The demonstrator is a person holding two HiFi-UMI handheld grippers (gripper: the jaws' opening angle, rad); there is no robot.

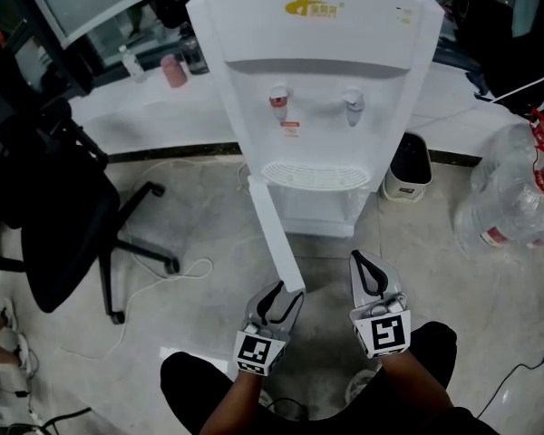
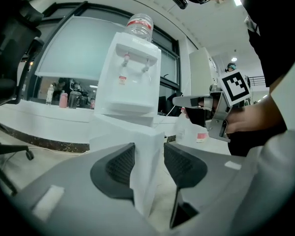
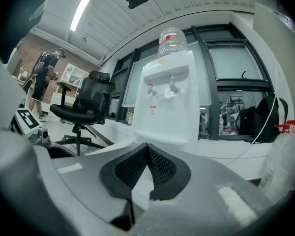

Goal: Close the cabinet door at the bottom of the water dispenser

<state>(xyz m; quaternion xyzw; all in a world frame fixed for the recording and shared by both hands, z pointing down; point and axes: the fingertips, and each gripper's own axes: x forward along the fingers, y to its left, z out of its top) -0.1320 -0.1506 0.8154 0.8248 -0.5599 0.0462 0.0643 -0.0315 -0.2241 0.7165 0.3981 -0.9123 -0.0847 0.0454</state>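
The white water dispenser [image 1: 317, 80] stands ahead on the floor. Its bottom cabinet door [image 1: 274, 234] is swung wide open and reaches toward me edge-on. My left gripper [image 1: 283, 299] is at the door's free edge. In the left gripper view that edge [image 2: 146, 176] stands between the jaws of the left gripper [image 2: 149, 149]: the left pad lies against it, and a thin gap shows at the right pad. My right gripper [image 1: 363, 259] hovers level to the right of the door, tips together, nothing in it. In its own view the right gripper [image 3: 147, 149] faces the dispenser [image 3: 164, 102].
A black office chair [image 1: 63, 216] stands at the left, with a white cable [image 1: 181, 275] on the floor beside it. A small bin [image 1: 408, 166] and a large clear water bottle [image 1: 512, 198] sit to the right. A white ledge [image 1: 154, 107] runs behind.
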